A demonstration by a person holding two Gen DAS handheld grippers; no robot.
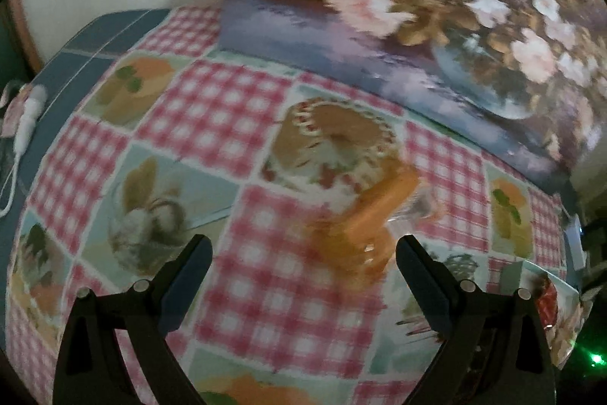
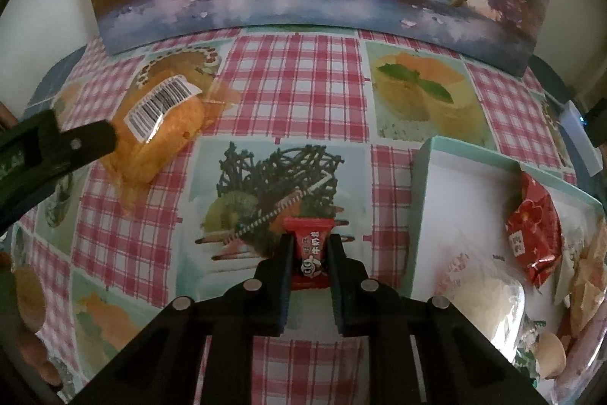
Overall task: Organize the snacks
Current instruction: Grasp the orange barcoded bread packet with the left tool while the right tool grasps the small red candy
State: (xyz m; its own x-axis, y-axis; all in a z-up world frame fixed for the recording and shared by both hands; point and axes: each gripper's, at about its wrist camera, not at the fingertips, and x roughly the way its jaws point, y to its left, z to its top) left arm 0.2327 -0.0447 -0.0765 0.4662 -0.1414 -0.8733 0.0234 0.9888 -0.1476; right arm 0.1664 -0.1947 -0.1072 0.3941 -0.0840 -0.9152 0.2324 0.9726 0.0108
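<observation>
The right gripper (image 2: 309, 255) pinches a red candy (image 2: 310, 245) by its lower end just above the worktop (image 2: 299, 78), so it may slip before reaching the box (image 2: 425, 177), while the left gripper's (image 1: 303, 249) spread fingers may merely shove the orange pack (image 1: 364, 226).

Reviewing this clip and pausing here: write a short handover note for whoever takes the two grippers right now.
Right gripper: shut on the small red candy, above the tablecloth.
Left gripper: open, empty, next to the orange wrapped cake; not gripping it.
White box on the right already holds a red packet and other snacks.
Done: candy picked up.
Left: put the candy in the box, then probably the cake.
</observation>
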